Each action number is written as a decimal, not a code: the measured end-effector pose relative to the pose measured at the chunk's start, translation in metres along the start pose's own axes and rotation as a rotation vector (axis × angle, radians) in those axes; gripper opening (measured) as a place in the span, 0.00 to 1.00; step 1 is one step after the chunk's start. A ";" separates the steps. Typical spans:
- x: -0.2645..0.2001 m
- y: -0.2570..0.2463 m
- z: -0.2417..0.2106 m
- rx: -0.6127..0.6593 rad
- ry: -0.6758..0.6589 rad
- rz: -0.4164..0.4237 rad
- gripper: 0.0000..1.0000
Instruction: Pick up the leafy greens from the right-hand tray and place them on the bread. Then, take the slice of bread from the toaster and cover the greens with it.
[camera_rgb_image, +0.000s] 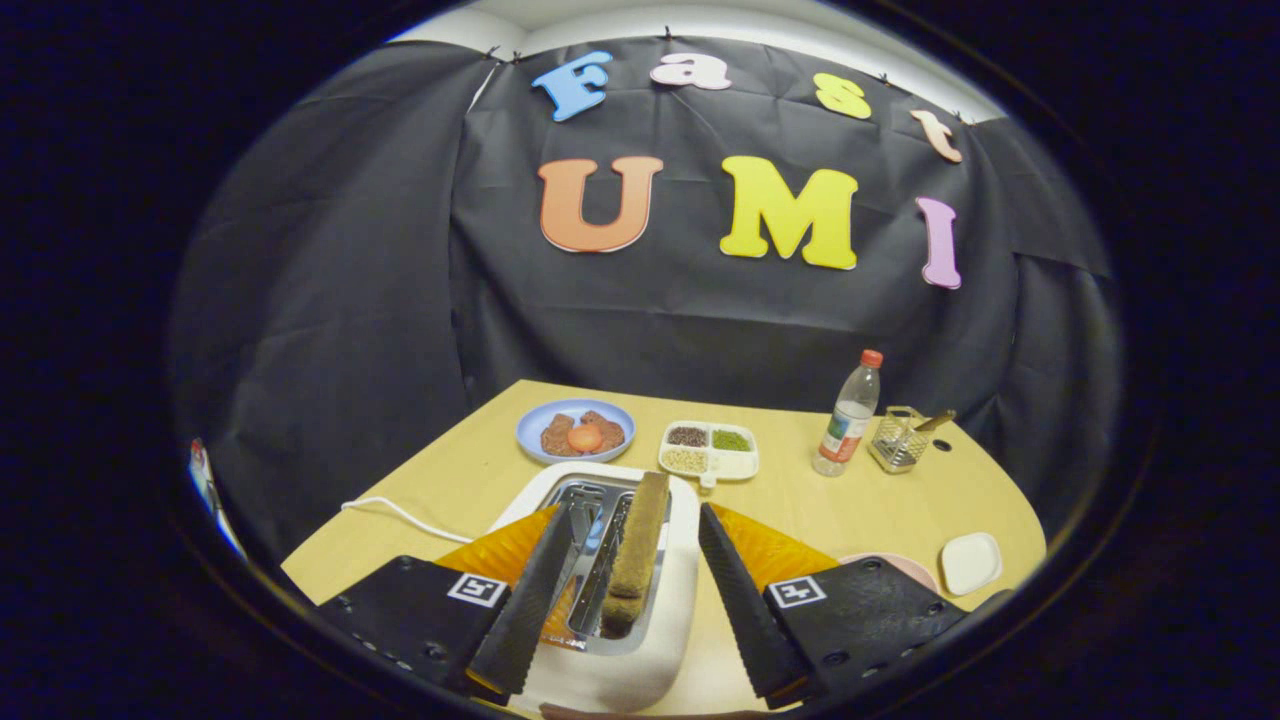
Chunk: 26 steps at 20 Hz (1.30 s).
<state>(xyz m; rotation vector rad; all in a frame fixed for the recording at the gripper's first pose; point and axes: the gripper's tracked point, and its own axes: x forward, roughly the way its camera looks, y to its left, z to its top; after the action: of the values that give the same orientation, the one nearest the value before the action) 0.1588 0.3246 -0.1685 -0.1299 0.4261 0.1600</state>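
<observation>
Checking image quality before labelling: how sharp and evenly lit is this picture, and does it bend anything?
Gripper view: the bread slice in the toaster, between the open fingers, is sharp; fisheye bends the table edge; light is even, with glare on the toaster slots.

The white toaster (640, 600) stood on the pale wooden table, directly between the gripper (630, 545) fingers, its two metal-lined slots running away from them. A slice of brown bread (636, 555) stood upright on edge in the right-hand slot, its crusted top rising well above the toaster's rim. The left slot looked empty. The fingers were spread wide, one either side of the toaster's top, touching neither slice nor slot as far as could be told. A white cord (400, 512) trailed from the toaster's left side across the table. The greens could not be made out
</observation>
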 end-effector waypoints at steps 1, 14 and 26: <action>0.006 0.001 -0.001 0.002 0.014 -0.007 0.80; -0.019 0.008 0.021 0.027 0.011 -0.045 0.09; -0.113 -0.042 0.110 0.085 -0.239 -0.048 0.09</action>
<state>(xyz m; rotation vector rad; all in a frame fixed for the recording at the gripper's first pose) 0.1089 0.2863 -0.0182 -0.0369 0.1904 0.1084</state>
